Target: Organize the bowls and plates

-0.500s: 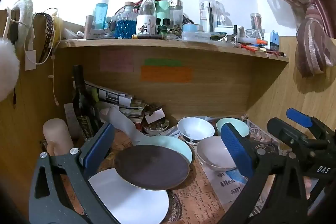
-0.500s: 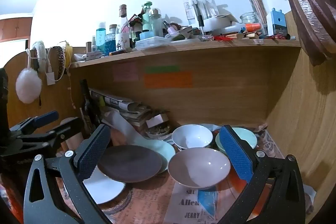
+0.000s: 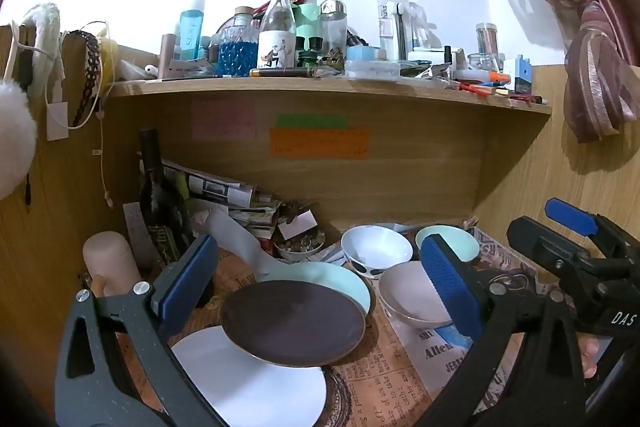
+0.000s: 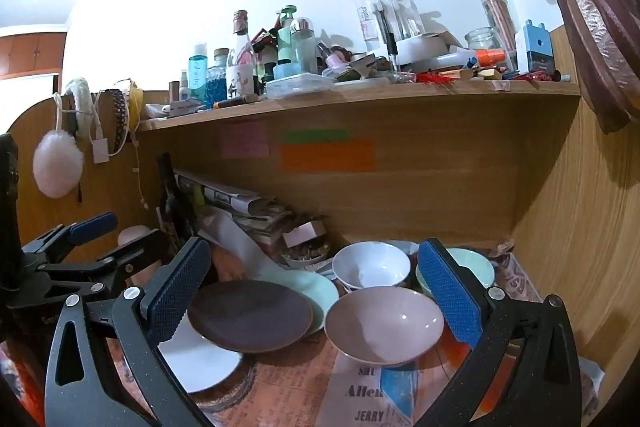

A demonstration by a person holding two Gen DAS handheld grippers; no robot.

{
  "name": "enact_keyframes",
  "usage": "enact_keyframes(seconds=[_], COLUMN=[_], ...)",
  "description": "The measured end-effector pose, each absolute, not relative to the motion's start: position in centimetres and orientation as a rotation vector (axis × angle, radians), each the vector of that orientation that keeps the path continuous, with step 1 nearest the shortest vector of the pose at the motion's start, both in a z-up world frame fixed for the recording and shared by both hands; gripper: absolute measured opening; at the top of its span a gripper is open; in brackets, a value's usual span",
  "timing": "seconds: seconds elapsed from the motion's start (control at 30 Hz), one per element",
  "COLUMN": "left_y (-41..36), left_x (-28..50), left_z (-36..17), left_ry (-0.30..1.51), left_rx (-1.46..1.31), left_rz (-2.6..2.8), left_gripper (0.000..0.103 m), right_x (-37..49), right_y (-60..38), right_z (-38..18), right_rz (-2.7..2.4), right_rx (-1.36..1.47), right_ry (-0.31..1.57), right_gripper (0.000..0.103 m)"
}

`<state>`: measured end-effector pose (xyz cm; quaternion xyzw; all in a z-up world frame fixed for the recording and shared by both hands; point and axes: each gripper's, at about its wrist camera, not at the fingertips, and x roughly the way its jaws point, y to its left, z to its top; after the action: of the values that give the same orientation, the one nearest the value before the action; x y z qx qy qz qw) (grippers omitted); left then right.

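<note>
Nothing has moved since the earlier frame; both tongs hang where they were. The left tongs (image 3: 320, 279) stand wide apart, empty, above the brown plate (image 3: 292, 323), which overlaps a white plate (image 3: 248, 387) towards the worktop's (image 3: 376, 379) front edge and a pale green plate (image 3: 320, 275) behind. The right tongs (image 4: 316, 287) are likewise apart and empty, over the empty pink bowl (image 4: 384, 323). Towards the back edge sit an empty white bowl (image 4: 372, 265), a mint bowl (image 4: 476, 267), and a small dish (image 3: 300, 247) of small pieces I cannot identify.

Two close wrist views, facing the same dishes (image 3: 294, 323) under a shelf (image 4: 360, 99).
</note>
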<state>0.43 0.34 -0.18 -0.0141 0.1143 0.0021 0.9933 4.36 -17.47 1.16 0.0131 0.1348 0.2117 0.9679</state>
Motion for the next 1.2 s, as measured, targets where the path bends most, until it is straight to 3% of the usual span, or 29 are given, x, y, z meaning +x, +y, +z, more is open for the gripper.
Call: enact_keyframes(seconds=[1.2], left_y=[-0.65], left_x=[0.13], left_z=[0.46], left_ry=[0.231], left_rx=[-0.027], left_rz=[-0.001], left_gripper=[0.103], right_x=[4.16], right_y=[-18.75], right_z=[1.62], right_rz=[0.443], right_rx=[0.031], right_ry=[0.26], right_gripper=[0.103])
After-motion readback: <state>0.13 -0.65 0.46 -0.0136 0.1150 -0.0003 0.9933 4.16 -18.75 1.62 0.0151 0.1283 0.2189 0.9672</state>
